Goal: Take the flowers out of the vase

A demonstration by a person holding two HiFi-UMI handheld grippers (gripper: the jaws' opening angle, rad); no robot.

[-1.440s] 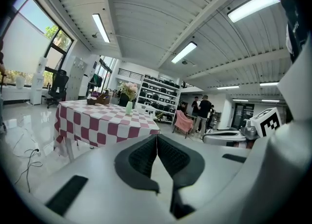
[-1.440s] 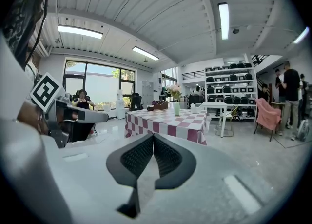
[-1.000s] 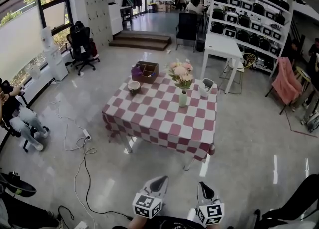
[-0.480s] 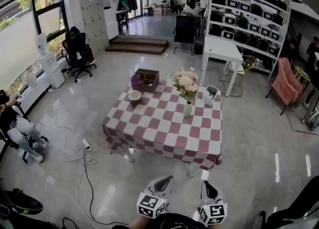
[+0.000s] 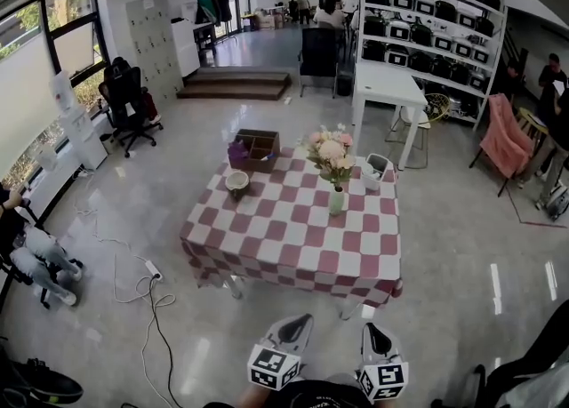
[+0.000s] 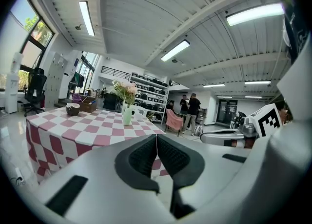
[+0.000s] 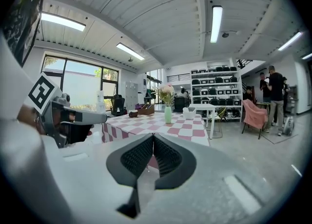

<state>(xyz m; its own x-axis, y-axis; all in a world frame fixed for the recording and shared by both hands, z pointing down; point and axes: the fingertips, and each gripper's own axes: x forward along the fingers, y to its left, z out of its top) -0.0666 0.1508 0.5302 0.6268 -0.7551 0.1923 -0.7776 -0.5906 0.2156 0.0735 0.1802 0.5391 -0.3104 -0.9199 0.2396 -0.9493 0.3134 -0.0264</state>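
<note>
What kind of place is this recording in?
Probably an open office or lab workspace: shelving stacked with black cases, an office chair by the window, a checkered table mid-floor.

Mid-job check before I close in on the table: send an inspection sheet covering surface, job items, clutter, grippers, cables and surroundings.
Surface: table under a red-and-white checked cloth, some way ahead of both grippers.
Job's things: flowers standing in the pale green vase near the table's far side, not yet taken out.
Clutter: wooden box at the far-left corner, bowl in front of it, white jug right of the vase.
Grippers: left gripper and right gripper both shut, nothing between the fingers.
Cables: white cable and power strip on the floor left of the table.
Surroundings: office chair, white desk, shelving, seated person.
</note>
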